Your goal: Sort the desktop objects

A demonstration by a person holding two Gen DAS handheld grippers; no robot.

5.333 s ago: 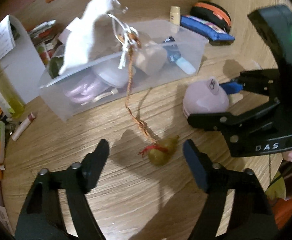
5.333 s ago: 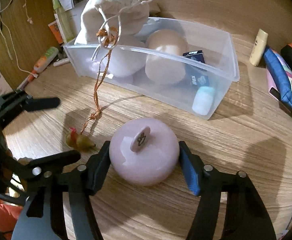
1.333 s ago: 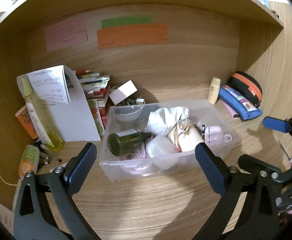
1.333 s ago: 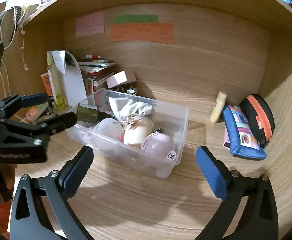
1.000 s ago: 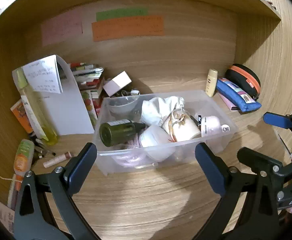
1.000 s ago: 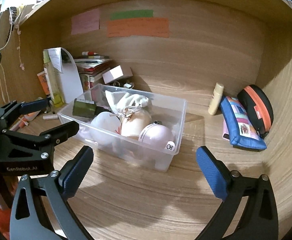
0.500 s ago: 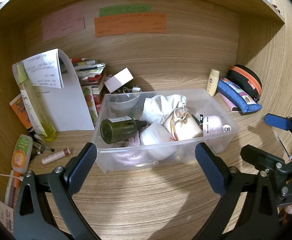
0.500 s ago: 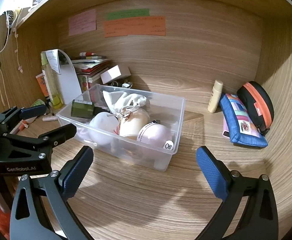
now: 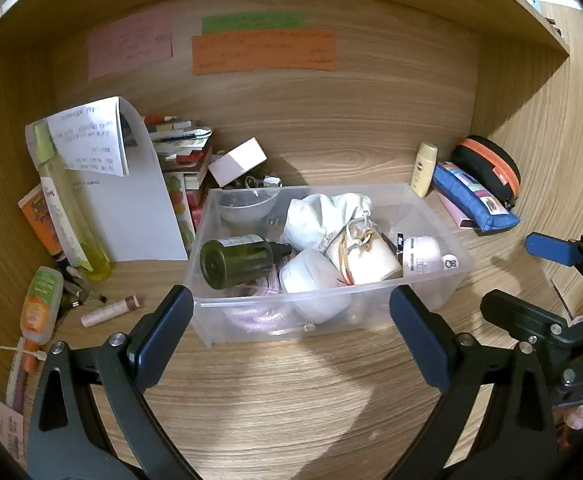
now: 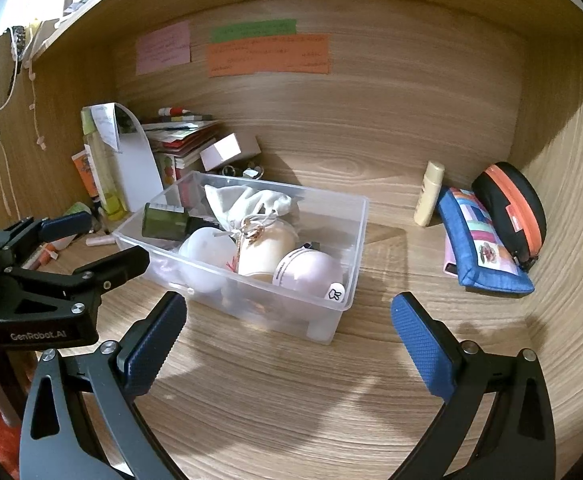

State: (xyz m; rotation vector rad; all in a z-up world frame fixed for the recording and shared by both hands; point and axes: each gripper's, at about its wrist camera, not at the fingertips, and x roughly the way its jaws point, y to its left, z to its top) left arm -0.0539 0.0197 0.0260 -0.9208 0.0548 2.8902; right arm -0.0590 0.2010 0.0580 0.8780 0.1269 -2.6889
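Left wrist view
Left gripper: jaws spread wide, holding and touching nothing.
Clear rectangular plastic bin: on the wooden desk, just beyond the fingertips, centred between them.
Bin contents: dark green glass bottle lying on its side towards the left finger; white drawstring cloth bag at the middle back; round white jar and cream cup tied with string in front of it; pale pink round case towards the right finger.
Right gripper: seen from the side, beyond the right finger, jaws apart and empty.

Right wrist view
Right gripper: jaws spread wide, empty, clear of everything.
Bin: ahead of the gap, nearer the left finger, its near corner towards the jaws.
Pink case: in the bin's nearest corner, a small white tag against the wall.
Left gripper: beyond the left finger, jaws apart, its nearer finger just beside the bin.
Blue fabric pencil pouch: well beyond the right finger, against the side wall.
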